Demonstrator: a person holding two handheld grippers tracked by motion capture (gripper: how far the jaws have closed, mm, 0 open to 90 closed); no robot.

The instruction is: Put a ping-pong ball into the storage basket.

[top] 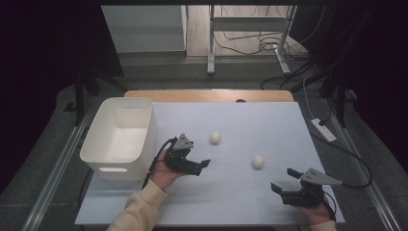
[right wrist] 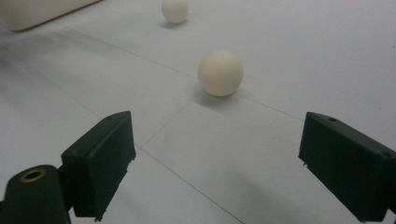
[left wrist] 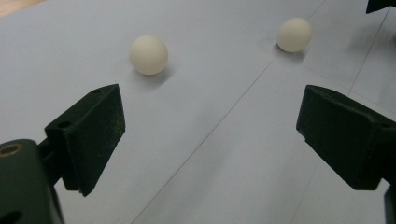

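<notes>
Both balls, near [top: 258, 161] and far [top: 215, 137], are round, seemingly axisless; left gripper [top: 201, 165] and right gripper [top: 284, 179] fingers spread wide, empty.

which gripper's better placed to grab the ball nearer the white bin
Left. The left gripper sits open just short of that ball, beside the bin. The right gripper faces the other ball.
</notes>
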